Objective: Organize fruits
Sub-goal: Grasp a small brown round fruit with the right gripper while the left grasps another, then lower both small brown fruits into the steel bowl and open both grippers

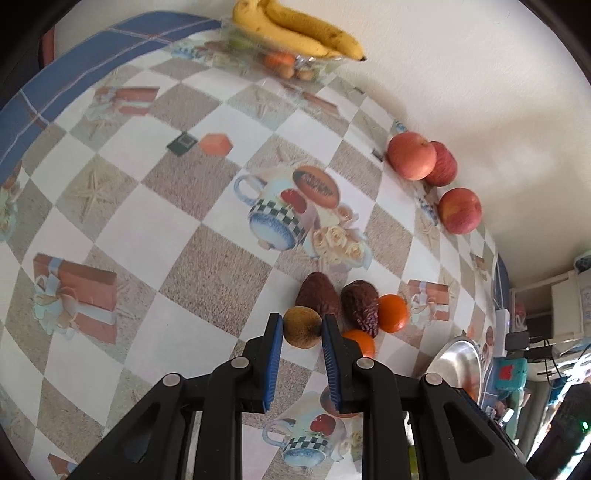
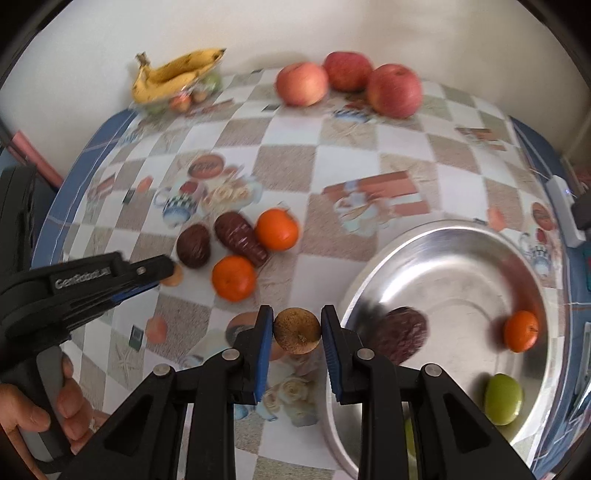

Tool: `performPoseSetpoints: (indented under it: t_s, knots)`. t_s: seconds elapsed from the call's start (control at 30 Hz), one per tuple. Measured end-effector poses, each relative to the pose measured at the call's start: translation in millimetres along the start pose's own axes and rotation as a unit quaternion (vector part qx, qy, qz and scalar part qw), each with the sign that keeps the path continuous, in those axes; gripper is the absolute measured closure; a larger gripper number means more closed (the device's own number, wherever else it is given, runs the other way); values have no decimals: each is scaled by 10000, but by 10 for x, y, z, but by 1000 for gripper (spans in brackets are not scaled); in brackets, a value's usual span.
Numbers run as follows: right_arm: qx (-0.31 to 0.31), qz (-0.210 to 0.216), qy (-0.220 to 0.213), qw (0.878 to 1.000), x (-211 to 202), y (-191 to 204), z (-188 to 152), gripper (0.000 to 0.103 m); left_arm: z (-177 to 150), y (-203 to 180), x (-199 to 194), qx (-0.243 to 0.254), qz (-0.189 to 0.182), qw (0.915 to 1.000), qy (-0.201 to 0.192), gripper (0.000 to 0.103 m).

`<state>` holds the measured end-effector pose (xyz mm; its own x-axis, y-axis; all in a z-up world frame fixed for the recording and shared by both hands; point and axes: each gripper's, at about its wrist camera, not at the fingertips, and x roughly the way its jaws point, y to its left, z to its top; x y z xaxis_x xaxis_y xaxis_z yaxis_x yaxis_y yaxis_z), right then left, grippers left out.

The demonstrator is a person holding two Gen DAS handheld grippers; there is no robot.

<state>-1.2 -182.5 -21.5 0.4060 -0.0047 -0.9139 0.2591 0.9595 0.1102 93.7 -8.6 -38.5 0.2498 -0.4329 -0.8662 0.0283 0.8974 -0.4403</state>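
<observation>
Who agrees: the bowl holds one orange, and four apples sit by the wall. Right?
No: three apples sit by the wall, not four, as the right wrist view shows. The bowl does hold one orange.

Both wrist views look down close over the table (image 1: pixel 177 206), sharing the apples (image 2: pixel 347 79).
</observation>
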Motion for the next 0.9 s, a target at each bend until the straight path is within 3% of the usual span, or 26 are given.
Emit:
performPoseSetpoints:
  t_s: [0.33,0.57,0.73,0.9]
  knots:
    - [957,-484,-87,9942,-128,-684,20,75,-327,-629,16,1087,-227,9937,159,80]
    - [1298,-561,7,9900,-109,-924,-27,75,-801,-1160,217,1861,-818,9751,885,80]
    - [1494,-598,6,9870,-133,-1064,-51,75,-1010,-1341,352,2245,-714,9650,1150,80]
    - [1624,-651,60,9846,-118,-1154,-76,75,-1045,-1322,444,2267,-642,9627,1334,78]
